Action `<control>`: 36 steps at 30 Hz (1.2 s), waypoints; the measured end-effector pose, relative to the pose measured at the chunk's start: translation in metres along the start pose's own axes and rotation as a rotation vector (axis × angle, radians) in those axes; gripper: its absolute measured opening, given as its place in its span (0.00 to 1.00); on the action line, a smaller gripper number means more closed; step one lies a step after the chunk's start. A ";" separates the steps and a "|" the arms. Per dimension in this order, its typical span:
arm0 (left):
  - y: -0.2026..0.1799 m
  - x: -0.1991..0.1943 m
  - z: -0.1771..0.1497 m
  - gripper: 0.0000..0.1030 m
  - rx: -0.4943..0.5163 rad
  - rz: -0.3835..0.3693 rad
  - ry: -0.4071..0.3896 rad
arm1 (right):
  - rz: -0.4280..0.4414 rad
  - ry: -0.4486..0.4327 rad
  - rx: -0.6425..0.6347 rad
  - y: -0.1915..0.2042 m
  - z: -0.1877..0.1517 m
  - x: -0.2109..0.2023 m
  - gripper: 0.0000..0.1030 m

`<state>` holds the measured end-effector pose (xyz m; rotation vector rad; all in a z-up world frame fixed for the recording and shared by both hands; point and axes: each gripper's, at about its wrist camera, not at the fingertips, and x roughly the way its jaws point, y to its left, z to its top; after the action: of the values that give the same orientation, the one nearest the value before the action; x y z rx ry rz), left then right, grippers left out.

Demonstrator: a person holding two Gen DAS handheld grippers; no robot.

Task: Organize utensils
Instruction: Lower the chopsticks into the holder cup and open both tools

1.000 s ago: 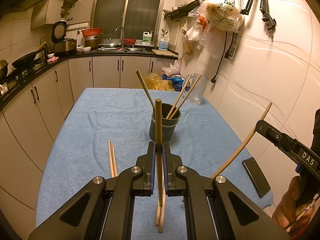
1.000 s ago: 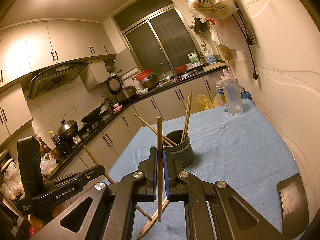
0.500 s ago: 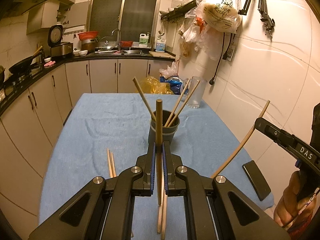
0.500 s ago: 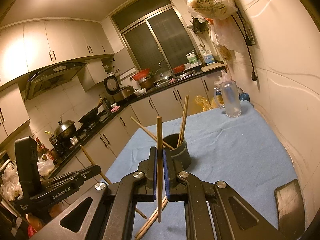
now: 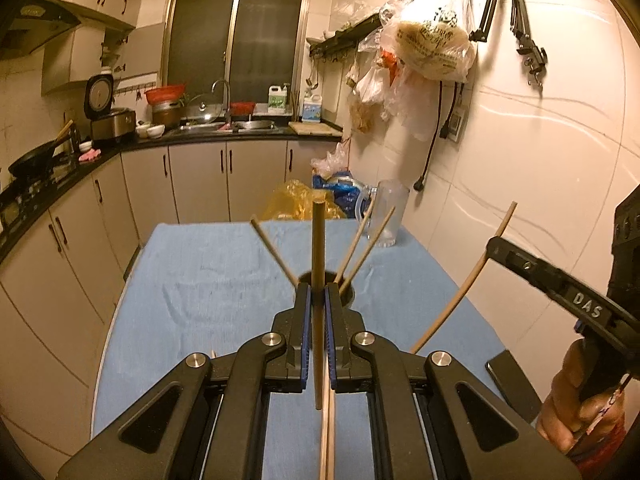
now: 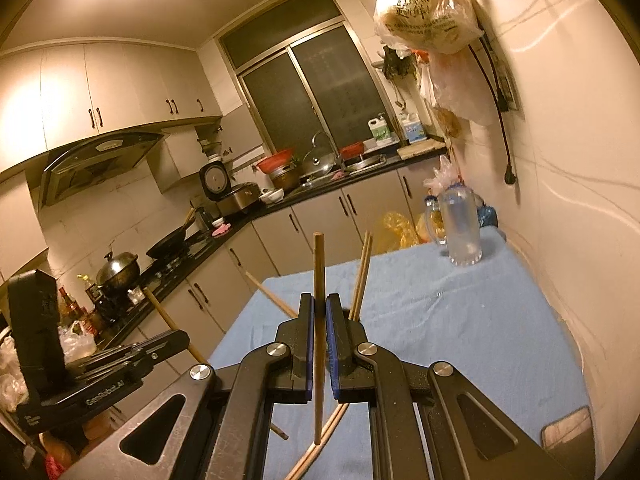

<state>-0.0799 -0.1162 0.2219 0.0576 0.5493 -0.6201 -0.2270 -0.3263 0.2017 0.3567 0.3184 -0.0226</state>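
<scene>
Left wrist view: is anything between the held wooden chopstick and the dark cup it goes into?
No separate obstacle shows. The left gripper holds the wooden chopstick upright before the dark round cup. Three chopsticks already lean out of the cup, narrowing its opening.

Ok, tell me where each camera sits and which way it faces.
Left wrist: on the left gripper, facing down the table at the holder; the right hand shows.
Right wrist: on the right gripper, tilted up toward the stove side; the left gripper shows at left.
Shared: each clamps an upright chopstick; glass mug, blue cloth.
</scene>
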 end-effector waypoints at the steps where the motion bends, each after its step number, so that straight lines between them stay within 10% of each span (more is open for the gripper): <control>1: 0.000 0.000 0.005 0.06 0.001 0.001 -0.006 | -0.001 -0.002 0.003 -0.001 0.005 0.003 0.06; 18: 0.000 0.049 0.104 0.06 -0.031 -0.031 -0.098 | -0.058 -0.096 -0.014 0.003 0.085 0.066 0.06; 36: 0.022 0.149 0.065 0.06 -0.097 -0.015 0.092 | -0.070 0.105 0.036 -0.031 0.044 0.149 0.09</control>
<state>0.0636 -0.1915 0.1998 -0.0095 0.6683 -0.6072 -0.0741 -0.3654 0.1841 0.3826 0.4346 -0.0787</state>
